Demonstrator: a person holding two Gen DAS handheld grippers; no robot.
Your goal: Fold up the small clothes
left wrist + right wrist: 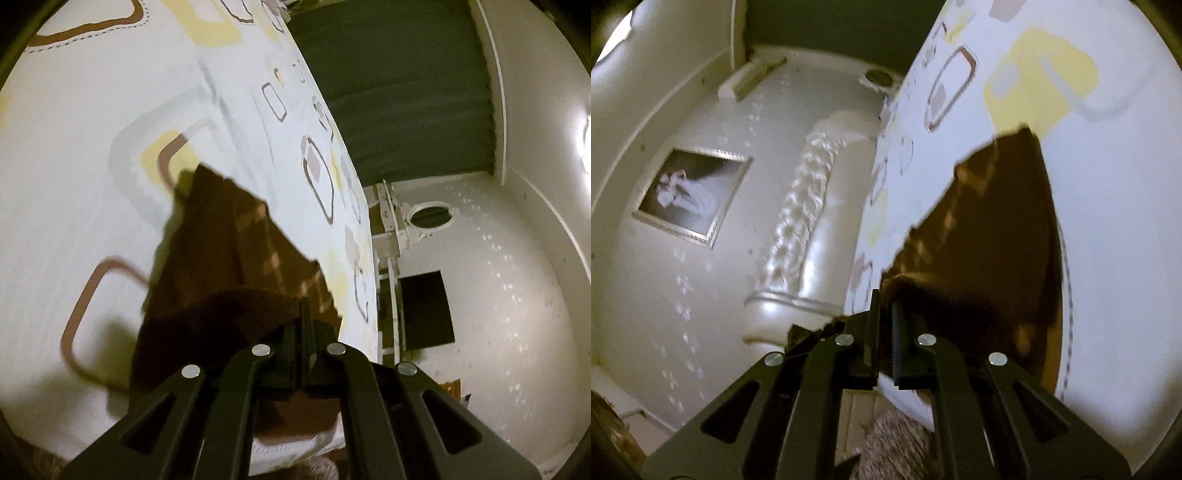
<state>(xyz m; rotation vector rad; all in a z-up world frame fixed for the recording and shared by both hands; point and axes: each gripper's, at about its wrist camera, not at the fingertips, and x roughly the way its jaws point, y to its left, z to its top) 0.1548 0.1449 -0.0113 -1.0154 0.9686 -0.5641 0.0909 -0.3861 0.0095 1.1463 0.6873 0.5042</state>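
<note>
Ahead of my left tool: white bed sheet printed with brown and yellow rounded squares. Right of it, dark green curtain and white wall with a round opening and a dark rectangular panel. Left of my right tool: framed picture, ornate white carved post, possibly a headboard. Below, shaggy rug.

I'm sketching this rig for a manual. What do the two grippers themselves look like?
The left gripper and the right gripper look alike: matte black linkage arms with elongated cutouts, four round silver pivot pins each, and flat black fingers. The right gripper's finger shows a ridged inner face. No cables, markings or sleeves visible.
</note>
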